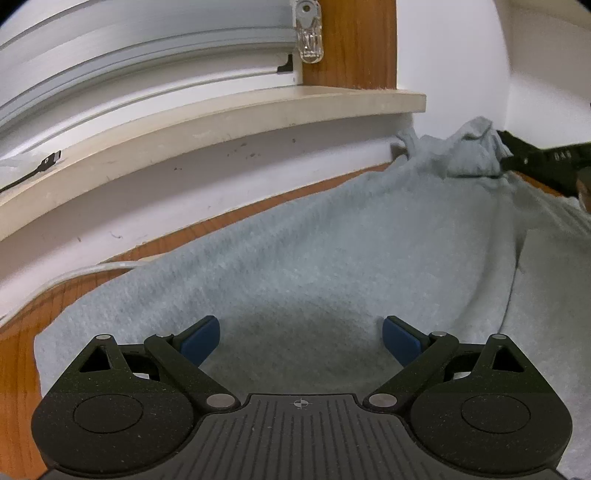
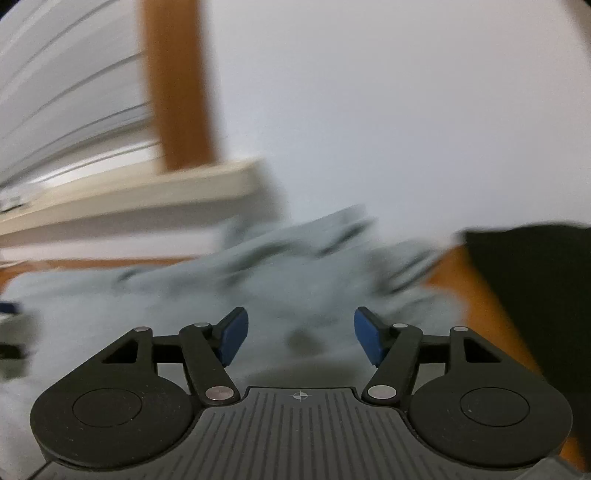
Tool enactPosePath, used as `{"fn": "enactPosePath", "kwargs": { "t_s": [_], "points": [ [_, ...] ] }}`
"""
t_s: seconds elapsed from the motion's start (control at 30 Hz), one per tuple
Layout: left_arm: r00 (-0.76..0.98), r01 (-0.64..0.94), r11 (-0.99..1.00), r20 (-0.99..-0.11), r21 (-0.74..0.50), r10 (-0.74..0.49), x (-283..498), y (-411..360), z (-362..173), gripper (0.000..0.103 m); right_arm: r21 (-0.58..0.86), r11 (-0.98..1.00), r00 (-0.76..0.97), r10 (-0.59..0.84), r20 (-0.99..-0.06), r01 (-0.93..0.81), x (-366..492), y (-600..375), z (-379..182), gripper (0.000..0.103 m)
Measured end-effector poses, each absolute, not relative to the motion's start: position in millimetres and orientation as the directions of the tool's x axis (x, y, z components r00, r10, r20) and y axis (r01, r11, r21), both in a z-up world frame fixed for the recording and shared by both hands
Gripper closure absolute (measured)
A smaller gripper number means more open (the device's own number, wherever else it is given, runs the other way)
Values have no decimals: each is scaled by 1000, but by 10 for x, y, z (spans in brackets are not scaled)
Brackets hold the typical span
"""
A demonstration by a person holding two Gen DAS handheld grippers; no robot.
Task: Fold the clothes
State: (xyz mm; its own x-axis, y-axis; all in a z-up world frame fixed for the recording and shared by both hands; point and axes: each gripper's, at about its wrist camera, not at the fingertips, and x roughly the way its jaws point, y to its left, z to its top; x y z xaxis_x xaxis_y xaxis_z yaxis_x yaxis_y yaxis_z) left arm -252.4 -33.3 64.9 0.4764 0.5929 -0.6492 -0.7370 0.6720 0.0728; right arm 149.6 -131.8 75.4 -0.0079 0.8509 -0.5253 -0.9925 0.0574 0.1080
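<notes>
Evidently, the pale grey fleecy knit garment (image 1: 314,258) lay soft and limp on the wooden table (image 1: 22,332); both the left gripper (image 1: 301,338) and the right gripper (image 2: 300,334) stood parted, holding nothing; the bunched far end offered purchase.

The left gripper (image 1: 301,341) hangs over a pale grey-blue garment (image 1: 314,251) spread on a wooden table (image 1: 22,354), its blue pads (image 1: 201,341) wide apart with only flat cloth below them. At the far right the cloth is bunched up in a peak (image 1: 476,151), where the black tip of the right gripper (image 1: 535,158) meets it. Along the far wall runs a pale sill (image 1: 221,122) with a black cable (image 1: 40,168) on its left end, and a clear clip (image 1: 308,31) hangs above.
</notes>
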Motion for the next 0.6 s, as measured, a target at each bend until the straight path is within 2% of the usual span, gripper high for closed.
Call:
{"fn": "enactPosePath", "kwargs": {
  "t_s": [0.1, 0.17, 0.23, 0.37, 0.6],
  "points": [
    [465, -738, 669, -654, 88, 597, -2512, -336, 638, 7, 68, 1, -36, 842, -539, -998, 1200, -1313, 598, 40],
    [462, -734, 673, -661, 88, 591, -2513, -339, 628, 0, 41, 22, -5, 826, -564, -999, 1140, -1301, 586, 40],
    [464, -730, 678, -664, 88, 586, -2525, -357, 623, 0, 55, 52, 14, 836, -548, -997, 1193, -1317, 584, 40],
    [465, -744, 661, -636, 98, 616, -2579, -435, 652, 0, 43, 80, 41, 818, -574, -996, 1189, -1377, 570, 41],
    [528, -729, 684, -629, 8, 571, -2746, -489, 726, 0, -2, 76, 64, 816, -574, -997, 1108, -1437, 567, 40]
  ]
}}
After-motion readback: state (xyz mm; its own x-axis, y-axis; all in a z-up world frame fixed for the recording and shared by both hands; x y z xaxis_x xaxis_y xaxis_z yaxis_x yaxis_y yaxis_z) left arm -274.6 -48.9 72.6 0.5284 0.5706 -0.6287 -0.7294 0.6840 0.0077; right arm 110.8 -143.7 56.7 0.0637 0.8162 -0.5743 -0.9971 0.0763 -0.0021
